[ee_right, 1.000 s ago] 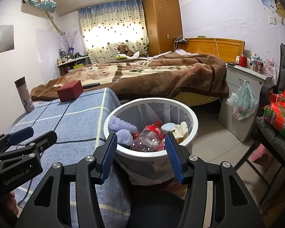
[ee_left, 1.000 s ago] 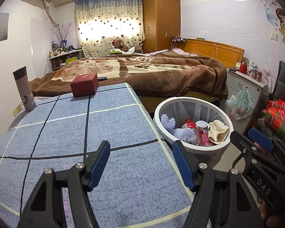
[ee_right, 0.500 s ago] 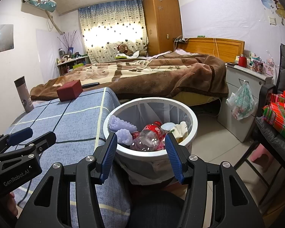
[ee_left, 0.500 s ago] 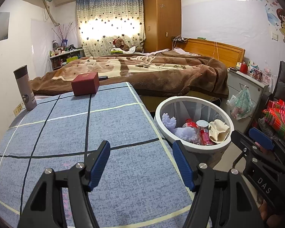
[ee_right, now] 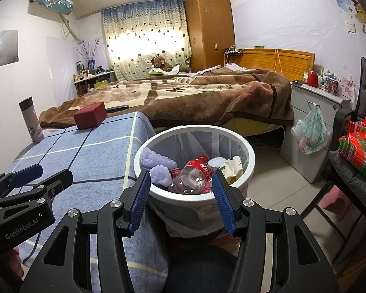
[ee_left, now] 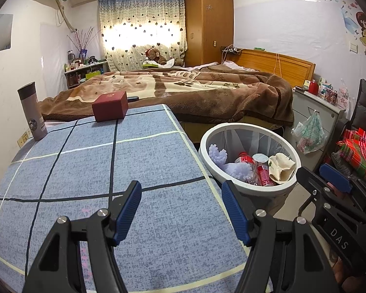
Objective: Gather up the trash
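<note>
A white round trash bin with a clear liner stands on the floor beside the blue checked table. Inside lie a clear plastic bottle with a red label, a red can, lilac foam pieces and a crumpled cream wrapper. My left gripper hovers open over the table's near right part, nothing between its blue pads. My right gripper stands open just before the bin's near rim, empty. Each gripper shows in the other's view, at the edge.
A dark red box and a grey thermos stand at the table's far end. Behind it is a bed with a brown blanket. A grey cabinet with a hanging plastic bag and a chair with plaid cloth stand to the right.
</note>
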Available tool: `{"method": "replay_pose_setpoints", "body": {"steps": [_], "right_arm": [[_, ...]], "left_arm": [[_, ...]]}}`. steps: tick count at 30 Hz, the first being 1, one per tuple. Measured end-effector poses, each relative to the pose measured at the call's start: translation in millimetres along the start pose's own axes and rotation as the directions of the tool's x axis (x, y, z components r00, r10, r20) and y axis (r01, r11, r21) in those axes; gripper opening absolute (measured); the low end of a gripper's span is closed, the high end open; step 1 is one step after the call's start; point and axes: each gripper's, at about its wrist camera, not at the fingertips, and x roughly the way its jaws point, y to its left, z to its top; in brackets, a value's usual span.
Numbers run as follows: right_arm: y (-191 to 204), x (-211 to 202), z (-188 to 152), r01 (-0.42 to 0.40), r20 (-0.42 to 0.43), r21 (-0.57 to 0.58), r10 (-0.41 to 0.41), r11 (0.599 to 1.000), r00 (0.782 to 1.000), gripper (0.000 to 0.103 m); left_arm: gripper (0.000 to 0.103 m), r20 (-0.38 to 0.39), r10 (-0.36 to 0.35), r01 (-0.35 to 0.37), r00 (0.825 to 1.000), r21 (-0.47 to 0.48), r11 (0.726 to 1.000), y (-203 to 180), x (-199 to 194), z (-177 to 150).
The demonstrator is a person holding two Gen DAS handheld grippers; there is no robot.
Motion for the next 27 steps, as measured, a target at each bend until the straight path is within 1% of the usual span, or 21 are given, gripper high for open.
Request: {"method": "replay_pose_setpoints", "body": {"steps": [27], "right_arm": [[1.9,0.4,-0.3,-0.001,-0.003,-0.002,0.001,1.000,1.000,0.054]], "left_arm": [[0.070,-0.013,0.002,-0.002,1.000,-0.007,1.000,1.1,1.2,-4.1]]}}
